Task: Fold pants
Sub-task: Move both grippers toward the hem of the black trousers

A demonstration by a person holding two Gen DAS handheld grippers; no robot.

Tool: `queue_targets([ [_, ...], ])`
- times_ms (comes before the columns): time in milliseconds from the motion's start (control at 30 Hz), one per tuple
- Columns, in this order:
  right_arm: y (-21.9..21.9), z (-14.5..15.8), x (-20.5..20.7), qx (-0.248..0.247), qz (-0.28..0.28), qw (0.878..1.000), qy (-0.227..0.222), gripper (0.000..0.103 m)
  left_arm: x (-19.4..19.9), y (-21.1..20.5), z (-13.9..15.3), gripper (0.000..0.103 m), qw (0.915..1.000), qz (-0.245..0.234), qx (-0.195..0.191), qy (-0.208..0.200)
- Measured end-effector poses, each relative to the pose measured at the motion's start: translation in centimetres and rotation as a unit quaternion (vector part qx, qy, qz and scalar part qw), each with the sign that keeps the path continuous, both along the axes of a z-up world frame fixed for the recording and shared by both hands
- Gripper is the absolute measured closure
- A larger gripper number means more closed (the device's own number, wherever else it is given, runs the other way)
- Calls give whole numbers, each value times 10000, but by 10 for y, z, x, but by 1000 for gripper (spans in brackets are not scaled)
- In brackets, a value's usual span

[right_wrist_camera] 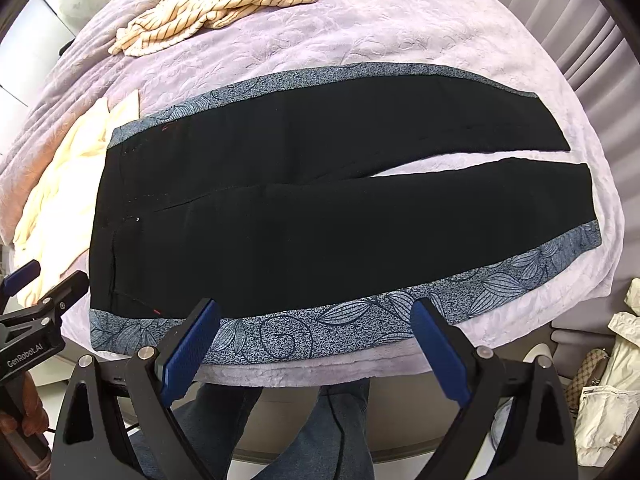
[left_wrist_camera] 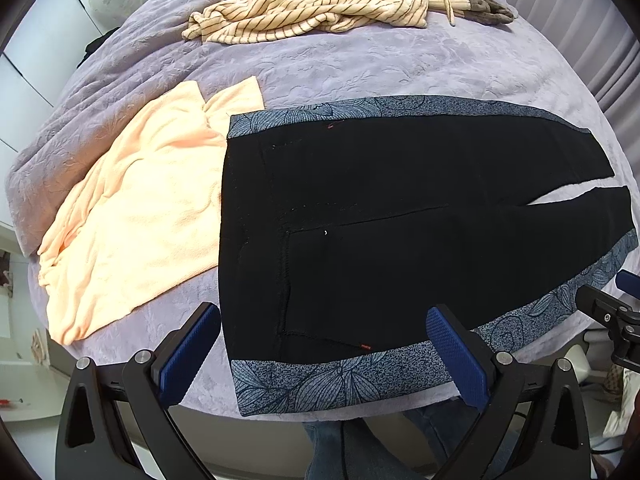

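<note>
Left gripper (left_wrist_camera: 324, 344) wide open, empty, poised over near waist corner. Right gripper (right_wrist_camera: 316, 340) wide open too, nothing held, hanging above near patterned side stripe. Black pants (right_wrist_camera: 304, 208) flat on lilac bedspread (right_wrist_camera: 400, 36), waistband left, legs right, slightly parted. No fold made yet. Whole job ahead. Peach garment (left_wrist_camera: 132, 216) beside waistband, striped garment (left_wrist_camera: 320, 4) well behind.

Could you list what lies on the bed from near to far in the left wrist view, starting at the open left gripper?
left gripper → black pants with the near patterned stripe first → bare purple bedspread → striped garment at the far edge.
</note>
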State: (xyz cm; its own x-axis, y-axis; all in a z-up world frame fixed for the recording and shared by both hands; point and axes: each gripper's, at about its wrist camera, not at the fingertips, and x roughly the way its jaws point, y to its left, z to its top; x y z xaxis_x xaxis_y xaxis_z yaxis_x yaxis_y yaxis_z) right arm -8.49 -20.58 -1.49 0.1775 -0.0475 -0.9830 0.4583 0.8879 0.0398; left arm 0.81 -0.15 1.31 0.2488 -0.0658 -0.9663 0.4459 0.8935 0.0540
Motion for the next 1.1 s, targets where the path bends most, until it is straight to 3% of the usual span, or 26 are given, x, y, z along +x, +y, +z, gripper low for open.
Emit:
queue_targets([
  [633, 0, 1, 8, 39, 113, 9999, -82, 6, 5, 9, 12, 0, 9997, 132, 65, -215],
  [1100, -27, 7, 10, 228, 237, 9989, -335, 6, -5, -12, 23, 0, 9985, 355, 209, -357],
])
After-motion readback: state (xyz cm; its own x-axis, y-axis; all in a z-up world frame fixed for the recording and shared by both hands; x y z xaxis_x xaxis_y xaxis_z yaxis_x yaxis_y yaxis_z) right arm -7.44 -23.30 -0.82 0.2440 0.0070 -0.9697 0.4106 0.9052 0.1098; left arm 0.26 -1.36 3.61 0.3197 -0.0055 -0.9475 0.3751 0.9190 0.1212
